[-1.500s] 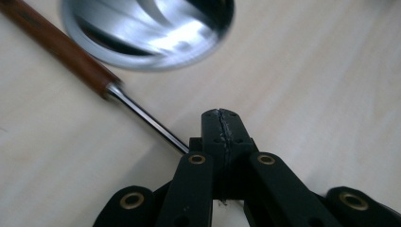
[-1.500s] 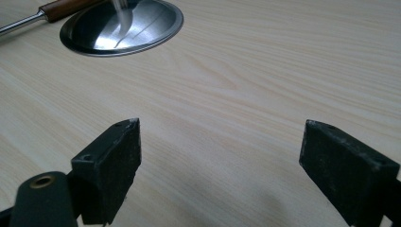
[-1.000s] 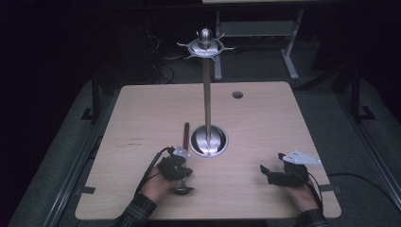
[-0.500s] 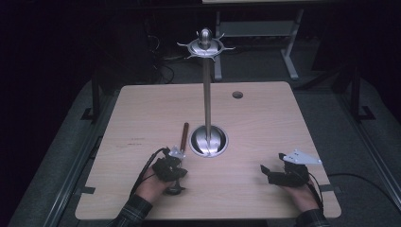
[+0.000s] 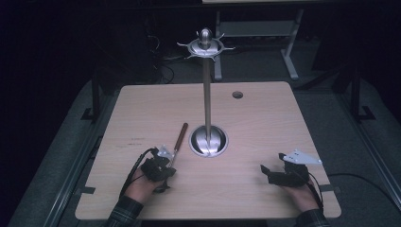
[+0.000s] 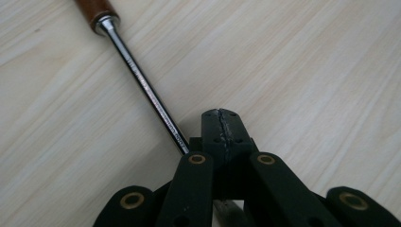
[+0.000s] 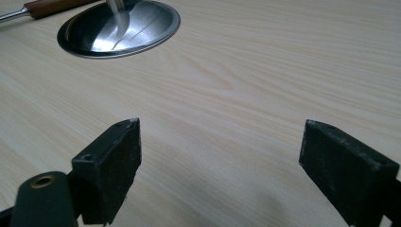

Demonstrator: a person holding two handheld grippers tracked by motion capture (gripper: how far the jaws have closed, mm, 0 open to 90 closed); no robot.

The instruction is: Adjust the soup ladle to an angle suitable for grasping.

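A long utensil with a brown wooden handle (image 6: pixel 97 8) and a thin steel shaft (image 6: pixel 146 92) lies on the wooden table (image 5: pixel 265 123), left of the stand's base; the handle (image 5: pixel 182 131) shows in the high view too. My left gripper (image 6: pixel 222 124) is shut, its jaws pressed together. The shaft runs under their left side, and nothing shows between the tips. In the high view my left gripper (image 5: pixel 163 163) sits over the shaft's near end. My right gripper (image 7: pixel 222 142) is open, with bare table between the pads, and rests low at the front right (image 5: pixel 265 173).
A tall steel stand rises from a round dished base (image 5: pixel 208 141) at the table's middle, with a pole (image 5: pixel 206 94) and a spiked crown (image 5: pixel 205 46). The base (image 7: pixel 118 28) lies ahead-left of my right gripper. A cable hole (image 5: pixel 237 94) is at the back.
My left gripper has shifted a little to the left along the utensil's near end. The utensil, the stand and my right gripper have stayed put.
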